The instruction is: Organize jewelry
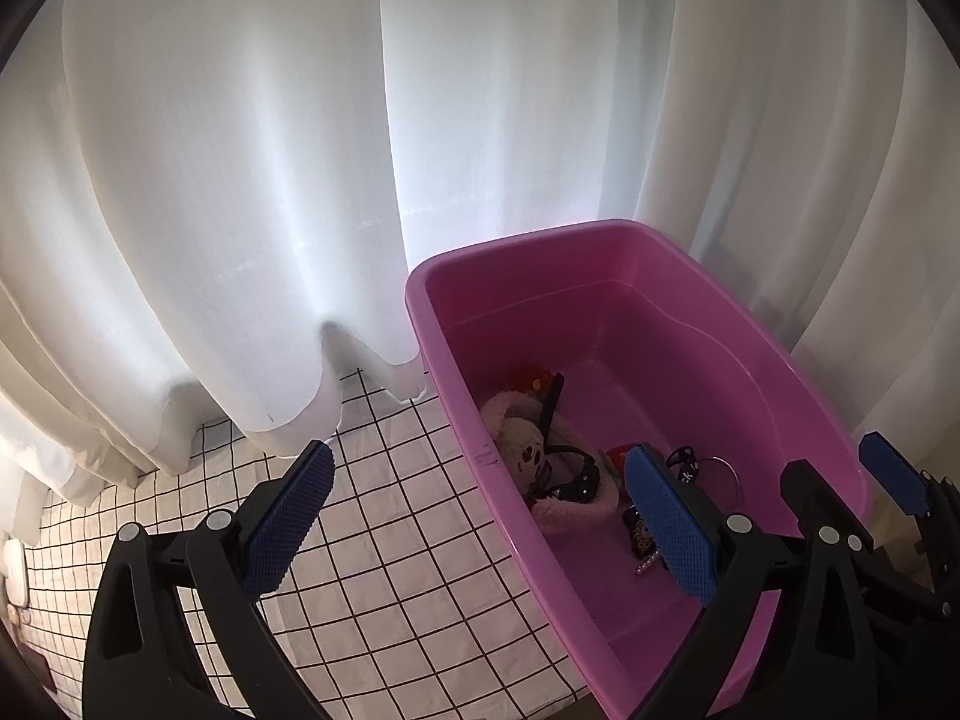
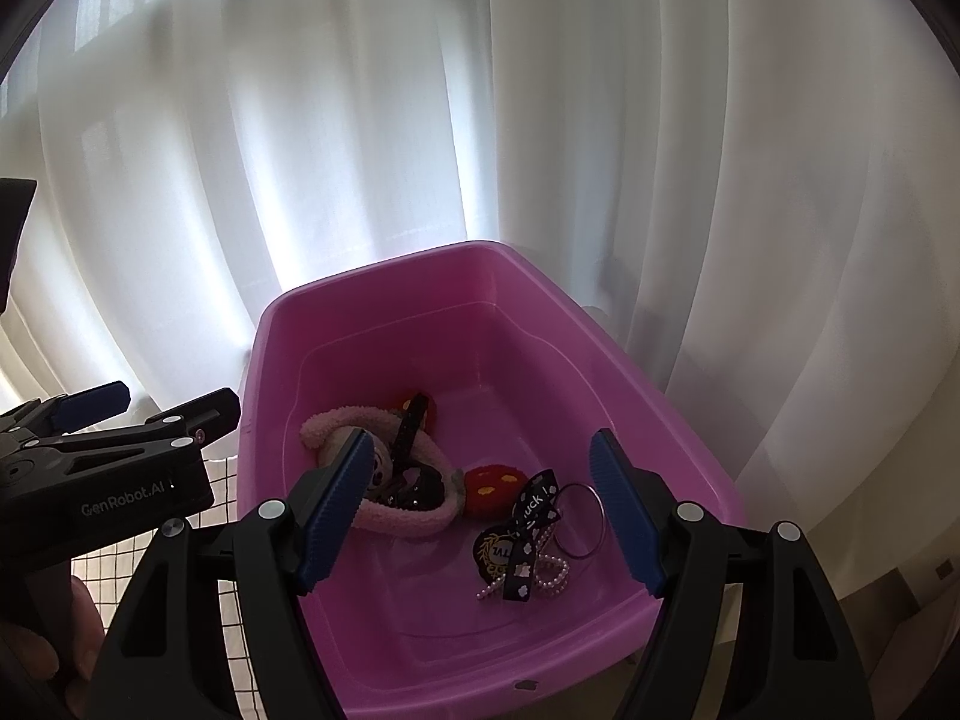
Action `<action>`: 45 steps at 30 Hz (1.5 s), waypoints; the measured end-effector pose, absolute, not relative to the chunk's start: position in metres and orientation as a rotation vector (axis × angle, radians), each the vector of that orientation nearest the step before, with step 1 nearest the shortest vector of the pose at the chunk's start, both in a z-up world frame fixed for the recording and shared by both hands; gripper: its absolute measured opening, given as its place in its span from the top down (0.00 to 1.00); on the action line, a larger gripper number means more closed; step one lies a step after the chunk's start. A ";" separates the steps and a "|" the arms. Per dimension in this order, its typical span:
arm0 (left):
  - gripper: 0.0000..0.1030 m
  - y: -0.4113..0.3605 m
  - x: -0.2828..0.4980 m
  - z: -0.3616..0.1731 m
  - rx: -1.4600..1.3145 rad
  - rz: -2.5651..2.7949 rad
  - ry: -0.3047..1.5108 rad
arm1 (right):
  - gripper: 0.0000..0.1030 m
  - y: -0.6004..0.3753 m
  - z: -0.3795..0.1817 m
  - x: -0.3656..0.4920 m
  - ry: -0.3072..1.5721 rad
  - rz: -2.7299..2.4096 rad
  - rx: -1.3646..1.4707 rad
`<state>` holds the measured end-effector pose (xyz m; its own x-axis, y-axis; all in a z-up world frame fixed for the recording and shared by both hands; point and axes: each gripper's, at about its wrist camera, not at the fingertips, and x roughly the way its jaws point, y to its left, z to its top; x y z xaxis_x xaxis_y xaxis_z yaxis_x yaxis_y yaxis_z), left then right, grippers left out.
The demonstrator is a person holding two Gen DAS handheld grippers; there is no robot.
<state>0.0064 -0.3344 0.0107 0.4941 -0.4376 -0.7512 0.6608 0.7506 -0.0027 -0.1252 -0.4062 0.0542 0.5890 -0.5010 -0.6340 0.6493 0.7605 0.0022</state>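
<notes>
Both black two-finger grippers w/ blue textured pads are spread wide, nothing held: the right gripper (image 2: pixel 480 516) hangs over the open pink plastic tub (image 2: pixel 690 438), the left gripper (image 1: pixel 480 531) straddles the tub's left wall, one pad inside, one outside. White lettering "GenRobot.AI" reads on the left tool's body in the right wrist view. Jewelry & accessories lie on the tub floor: a pink fluffy headband w/ plush face (image 2: pixel 393 510), a black studded band (image 2: pixel 407 429) lying across it, a red round piece w/ yellow dots (image 2: pixel 493 481), a black ribbon w/ white print, partly legible "uck" (image 2: pixel 531 531), a thin metal ring bangle (image 2: pixel 577 520) just beside the ribbon, a pearl bead strand (image 2: pixel 549 579) under the ribbon. Tub sits on a white cloth w/ black grid lines (image 1: pixel 384 540); white sheer curtains (image 1: pixel 240 180) hang behind, backlit.
</notes>
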 end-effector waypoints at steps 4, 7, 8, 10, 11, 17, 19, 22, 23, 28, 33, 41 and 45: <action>0.07 -0.335 0.005 0.010 0.308 -0.682 0.815 | 0.31 -0.406 0.054 -0.126 0.657 -0.677 0.245; 0.07 -0.335 0.005 0.010 0.312 -0.677 0.816 | 0.31 -0.405 0.054 -0.127 0.655 -0.677 0.245; 0.07 -0.335 0.005 0.010 0.312 -0.678 0.816 | 0.31 -0.405 0.054 -0.127 0.655 -0.676 0.245; 0.07 -0.335 0.005 0.010 0.312 -0.677 0.815 | 0.31 -0.404 0.054 -0.127 0.656 -0.677 0.246; 0.07 -0.334 0.005 0.010 0.311 -0.677 0.816 | 0.31 -0.404 0.054 -0.127 0.656 -0.677 0.246; 0.07 -0.334 0.006 0.009 0.316 -0.677 0.826 | 0.31 -0.404 0.055 -0.127 0.657 -0.676 0.246; 0.07 -0.333 0.005 0.008 0.318 -0.674 0.827 | 0.31 -0.403 0.055 -0.128 0.657 -0.675 0.246; 0.07 -0.333 0.005 0.008 0.318 -0.668 0.824 | 0.31 -0.402 0.055 -0.128 0.658 -0.676 0.247; 0.07 -0.332 0.005 0.008 0.315 -0.669 0.821 | 0.31 -0.401 0.055 -0.128 0.659 -0.676 0.248; 0.06 -0.331 0.003 0.009 0.316 -0.675 0.821 | 0.31 -0.400 0.055 -0.129 0.659 -0.676 0.248; 0.06 -0.330 0.005 0.009 0.306 -0.659 0.840 | 0.31 -0.398 0.056 -0.130 0.656 -0.681 0.249; 0.06 -0.328 0.002 0.009 0.304 -0.647 0.836 | 0.31 -0.396 0.057 -0.130 0.657 -0.681 0.247; 0.06 -0.328 0.002 0.009 0.304 -0.651 0.836 | 0.31 -0.396 0.057 -0.130 0.656 -0.682 0.249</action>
